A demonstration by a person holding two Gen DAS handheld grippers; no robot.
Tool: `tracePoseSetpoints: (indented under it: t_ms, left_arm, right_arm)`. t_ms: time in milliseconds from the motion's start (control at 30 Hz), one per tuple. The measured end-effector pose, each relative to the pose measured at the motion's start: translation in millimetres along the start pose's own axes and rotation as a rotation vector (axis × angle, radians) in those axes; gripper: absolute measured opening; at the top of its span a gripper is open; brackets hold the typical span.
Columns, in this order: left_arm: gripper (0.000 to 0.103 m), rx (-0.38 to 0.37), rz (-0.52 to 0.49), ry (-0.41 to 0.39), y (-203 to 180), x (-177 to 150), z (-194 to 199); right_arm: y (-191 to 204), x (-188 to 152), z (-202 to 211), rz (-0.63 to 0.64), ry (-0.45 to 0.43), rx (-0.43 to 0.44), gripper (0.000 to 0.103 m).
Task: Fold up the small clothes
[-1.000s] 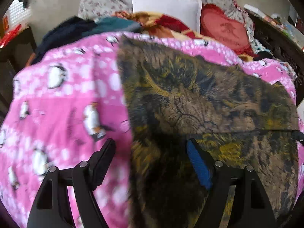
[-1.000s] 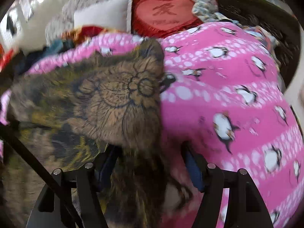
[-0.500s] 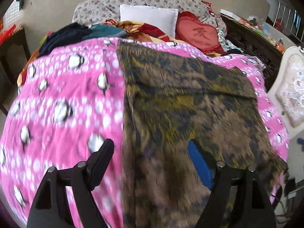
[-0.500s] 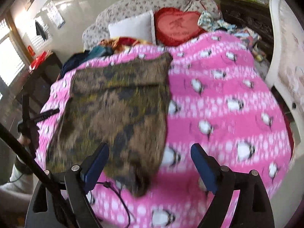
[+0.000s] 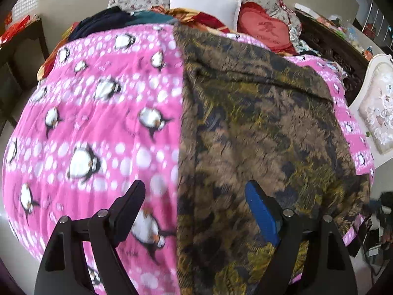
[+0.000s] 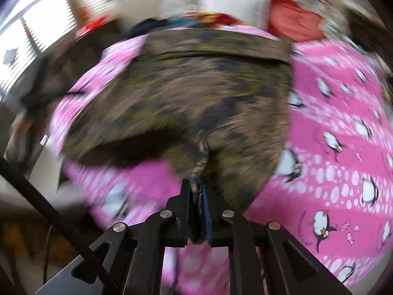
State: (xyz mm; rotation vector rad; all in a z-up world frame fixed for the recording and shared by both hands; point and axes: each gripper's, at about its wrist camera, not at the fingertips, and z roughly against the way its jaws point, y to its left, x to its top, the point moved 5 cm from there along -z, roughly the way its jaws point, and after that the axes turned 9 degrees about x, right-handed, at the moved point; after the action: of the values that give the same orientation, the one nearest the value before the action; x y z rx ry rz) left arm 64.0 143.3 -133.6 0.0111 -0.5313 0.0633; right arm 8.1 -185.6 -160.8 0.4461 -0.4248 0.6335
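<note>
Red heart cushion (image 5: 266,33) bears one Chinese character, not legible

Brown-and-olive patterned garment (image 5: 258,127): matt woven cloth, faintly rough-looking. Pink penguin blanket (image 5: 103,123): soft fleecy cloth, matt, lightly ribbed. Left gripper (image 5: 196,204): matt black plastic fingers, one blue pad (image 5: 261,215), shiny metal rivets. Right gripper (image 6: 196,194): same black plastic. Red heart cushion (image 5: 266,30): plush cloth. White pillow (image 5: 206,3): smooth cloth.
</note>
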Motion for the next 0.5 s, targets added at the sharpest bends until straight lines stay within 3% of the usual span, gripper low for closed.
tracePoseSetpoints:
  t_ms: [67, 133, 200, 267, 400, 500]
  left_arm:
    - [0.083, -0.012, -0.003, 0.027, 2.1, -11.6, -1.4]
    - [0.083, -0.015, 0.005, 0.043, 4.8, -22.4, -1.4]
    - [0.083, -0.020, 0.013, 0.050, 7.2, -29.6, -0.5]
    - [0.083, -0.030, 0.034, 0.060, 11.8, -39.1, 1.6]
    - [0.083, -0.052, 0.095, 0.086, 22.0, -58.2, -0.5]
    - [0.083, -0.057, 0.115, 0.079, 23.6, -68.2, 0.2]
  right_arm:
    - [14.4, -23.6, -3.1, 0.075, 0.078, -0.045, 0.011]
    - [4.6, -41.1, -4.3, 0.012, 0.117, -0.066, 0.016]
    - [-12.3, -49.1, 3.4, -0.092, 0.085, -0.061, 0.038]
    - [-32.7, -52.6, 22.2, -0.227, -0.006, -0.038, 0.066]
    - [-56.4, -54.5, 36.4, -0.379, -0.149, 0.041, 0.069]
    - [-67.3, -52.9, 17.5, -0.452, -0.158, 0.109, 0.069]
